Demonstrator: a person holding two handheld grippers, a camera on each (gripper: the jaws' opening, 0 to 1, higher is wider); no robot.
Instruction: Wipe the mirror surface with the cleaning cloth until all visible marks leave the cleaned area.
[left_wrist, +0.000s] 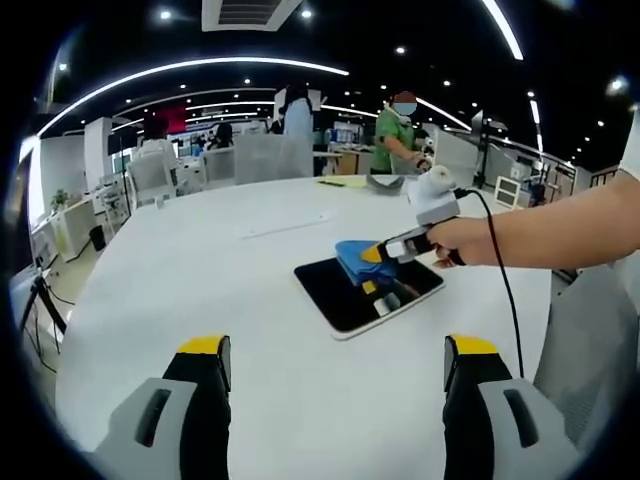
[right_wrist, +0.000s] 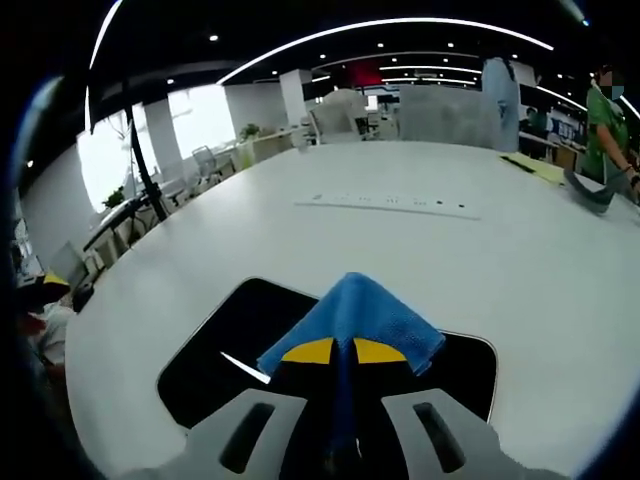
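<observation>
The left gripper hangs over the bare white tabletop with its jaws spread wide and nothing between them, well short of the work. Ahead of it and a little to the right lies the mirror, a dark rounded rectangle flat on the tabletop, and on its far part sits the blue cleaning cloth. To the right of that, the right gripper reaches in from a person's hand, its jaws closed on the cloth and pressing it to the glass. In the right gripper view the right gripper shows its yellow tips pinched together on the cleaning cloth, which fans out over the middle of the mirror. The wiping looks under way rather than finished: one thin bright streak shows on the glass left of the cloth, though whether it is a mark or a reflection I cannot tell, and the patch under the cloth is hidden. The rest of the glass reads dark and even.
</observation>
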